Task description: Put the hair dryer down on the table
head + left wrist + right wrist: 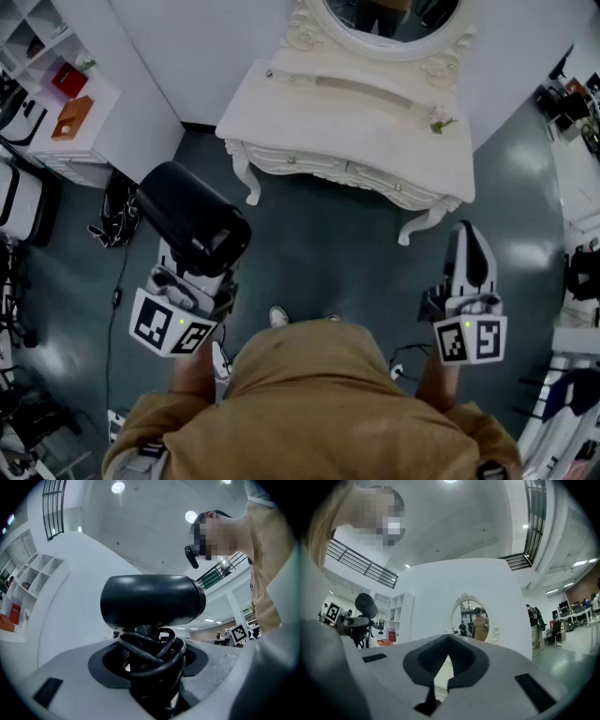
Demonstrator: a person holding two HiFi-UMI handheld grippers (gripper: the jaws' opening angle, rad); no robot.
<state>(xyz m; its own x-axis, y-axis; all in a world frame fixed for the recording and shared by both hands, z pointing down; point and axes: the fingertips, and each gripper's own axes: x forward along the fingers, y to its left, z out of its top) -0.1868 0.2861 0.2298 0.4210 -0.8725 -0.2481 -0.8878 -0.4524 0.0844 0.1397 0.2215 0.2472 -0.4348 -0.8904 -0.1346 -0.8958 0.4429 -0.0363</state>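
Observation:
A black hair dryer (192, 220) stands upright in my left gripper (197, 272), which is shut on its handle with the black cord wound round it. In the left gripper view its barrel (152, 599) lies across just above the jaws of my left gripper (150, 667). The white dressing table (375, 131) with an oval mirror (394, 19) stands ahead, a short way beyond both grippers. My right gripper (469, 248) is shut with nothing in it and points at the mirror (471, 618). The right gripper view shows the hair dryer (365, 604) off to its left.
A white shelf unit (66, 94) with red and orange items stands at the far left, with a black bag (117, 211) on the floor beside it. A small pink flower (439, 120) lies on the table's right end. Dark clutter (572, 94) lines the right edge.

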